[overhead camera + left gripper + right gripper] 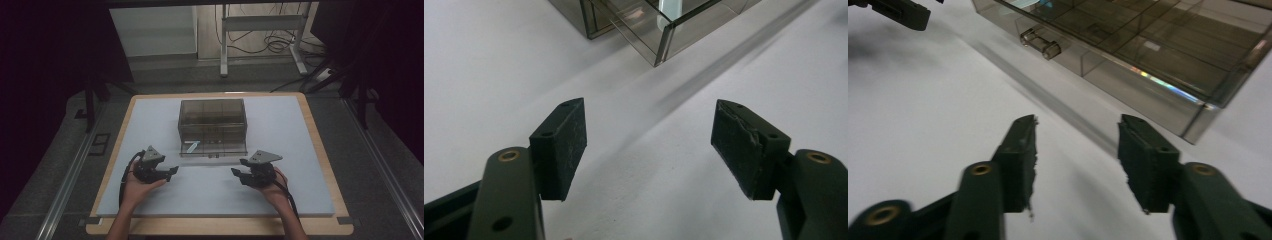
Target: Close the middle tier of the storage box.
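Both hand-held grippers poised, drawer ajar ahead.
Your left hand-held gripper (172,171) and right hand-held gripper (236,173) hang released, empty; next, judge the drawer handle (1040,43) on the smoked-plastic drawer box (212,120).

Left gripper (173,172): at about 7 o'clock in the high view, jaws wide apart, empty, aimed toward 3 o'clock.
Right gripper (236,173): at about 5 o'clock, jaws apart (a narrower gap than the left's), empty, aimed toward 9 o'clock.
Left hand (136,186): wrapped around its gripper's rear.
Right hand (276,186): likewise, forearm entering from 6 o'clock.
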Action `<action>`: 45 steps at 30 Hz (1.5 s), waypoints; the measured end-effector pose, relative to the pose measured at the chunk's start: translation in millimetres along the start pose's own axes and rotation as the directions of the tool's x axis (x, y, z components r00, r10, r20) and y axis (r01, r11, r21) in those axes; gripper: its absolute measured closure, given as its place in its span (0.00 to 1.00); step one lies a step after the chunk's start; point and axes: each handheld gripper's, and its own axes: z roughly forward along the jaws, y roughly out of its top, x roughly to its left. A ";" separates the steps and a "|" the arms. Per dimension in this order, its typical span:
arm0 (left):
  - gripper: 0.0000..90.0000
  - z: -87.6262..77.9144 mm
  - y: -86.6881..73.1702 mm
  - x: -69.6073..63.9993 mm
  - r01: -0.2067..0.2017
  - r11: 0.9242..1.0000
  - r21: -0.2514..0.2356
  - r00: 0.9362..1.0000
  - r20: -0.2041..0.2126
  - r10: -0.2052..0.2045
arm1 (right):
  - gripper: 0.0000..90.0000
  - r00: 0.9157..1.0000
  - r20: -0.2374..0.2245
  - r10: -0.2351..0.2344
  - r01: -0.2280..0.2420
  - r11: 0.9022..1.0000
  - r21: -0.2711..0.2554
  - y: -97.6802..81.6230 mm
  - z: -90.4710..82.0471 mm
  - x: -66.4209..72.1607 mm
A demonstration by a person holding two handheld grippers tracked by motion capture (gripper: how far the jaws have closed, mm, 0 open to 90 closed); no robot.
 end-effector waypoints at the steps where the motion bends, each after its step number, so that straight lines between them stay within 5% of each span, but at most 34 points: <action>1: 0.34 0.1 0.0 -0.3 -0.001 1.000 0.000 1.000 0.001 0.001 | 0.59 1.000 -0.005 -0.002 0.002 1.000 0.005 0.4 1.8 1.0; 8: 0.34 0.7 0.1 -1.9 -0.005 1.000 -0.002 1.000 0.003 0.005 | 0.84 0.999 -0.041 -0.032 0.034 0.999 0.029 3.2 15.2 8.1; 14: 0.34 1.3 -0.2 -1.6 -0.005 1.000 0.003 1.000 0.005 0.005 | 0.94 0.997 -0.063 -0.045 0.047 0.998 0.034 7.4 23.9 12.3; 25: 0.34 3.0 0.8 -5.2 -0.012 1.000 0.003 1.000 0.013 0.012 | 0.98 0.995 -0.081 -0.058 0.062 0.997 0.046 13.1 38.9 17.7; 32: 0.34 6.2 2.1 -9.9 -0.035 0.999 0.013 0.999 0.028 0.035 | 0.98 0.996 -0.057 -0.066 0.068 0.996 0.049 18.9 43.8 15.8; 45: 0.34 4.3 1.8 -2.5 -0.007 1.000 -0.013 0.997 0.073 0.008 | 0.98 0.998 -0.018 -0.054 0.055 0.997 0.060 25.6 52.0 8.3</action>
